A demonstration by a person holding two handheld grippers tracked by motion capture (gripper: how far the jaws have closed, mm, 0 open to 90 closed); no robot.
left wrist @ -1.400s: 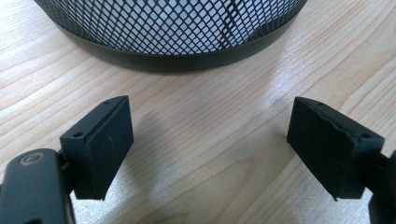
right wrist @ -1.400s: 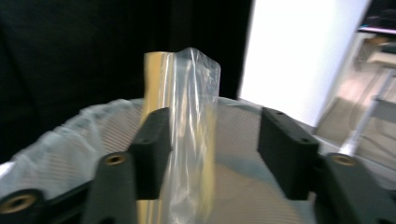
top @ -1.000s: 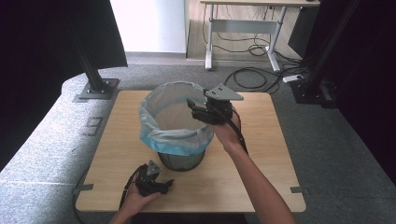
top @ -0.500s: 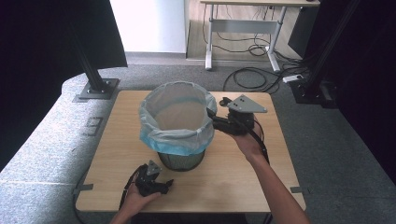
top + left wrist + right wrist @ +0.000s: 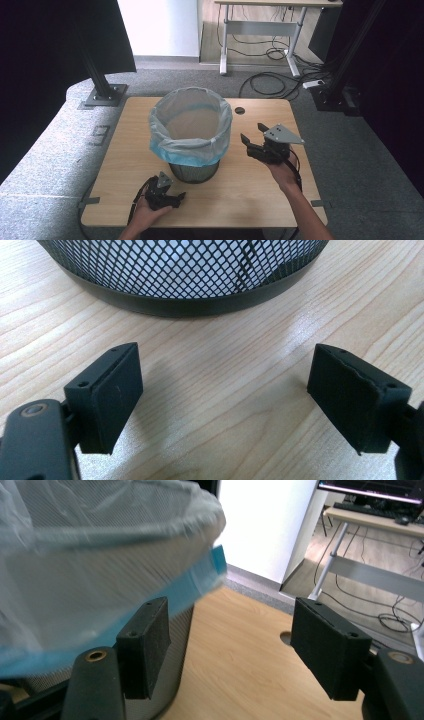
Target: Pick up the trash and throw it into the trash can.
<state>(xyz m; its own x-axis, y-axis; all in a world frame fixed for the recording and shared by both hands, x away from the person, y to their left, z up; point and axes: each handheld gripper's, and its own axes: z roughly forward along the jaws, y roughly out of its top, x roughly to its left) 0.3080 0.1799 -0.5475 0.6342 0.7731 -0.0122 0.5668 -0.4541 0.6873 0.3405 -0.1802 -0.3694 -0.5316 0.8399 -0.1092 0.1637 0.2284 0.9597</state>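
- The fingers (image 5: 150,645) of the right gripper (image 5: 256,141) stand wide apart with nothing between them; in the right gripper view they frame bare wood and the side of a bin.
- The fingers (image 5: 112,395) of the left gripper (image 5: 172,196) are also spread wide and hold nothing; in the left gripper view, only wood grain lies between them.
- A wire mesh waste bin (image 5: 194,172) stands upright near the middle of a light wooden bench (image 5: 250,190).
- A translucent white bin liner (image 5: 190,125) lines the bin. Its top is folded down over the rim, and a blue band (image 5: 187,157) runs around the lower edge of that fold.
- In the high view, the right gripper is held above the bench just to the right of the bin, apart from it, with the grey three-cornered plate (image 5: 282,134) on top. The person's right hand (image 5: 281,172) grips it from behind.
- The left gripper sits low at the front edge of the bench, just in front of the bin's base, held by the person's left hand (image 5: 147,215).
- In the left gripper view, the dark bottom ring of the bin (image 5: 190,302) curves across the top, close ahead of the fingers but not touching them.
- A small round hole (image 5: 239,110) shows in the bench top behind the bin, toward the right.
- Beyond the bench lie grey carpet (image 5: 165,80) and loose cables (image 5: 270,85) on the floor.
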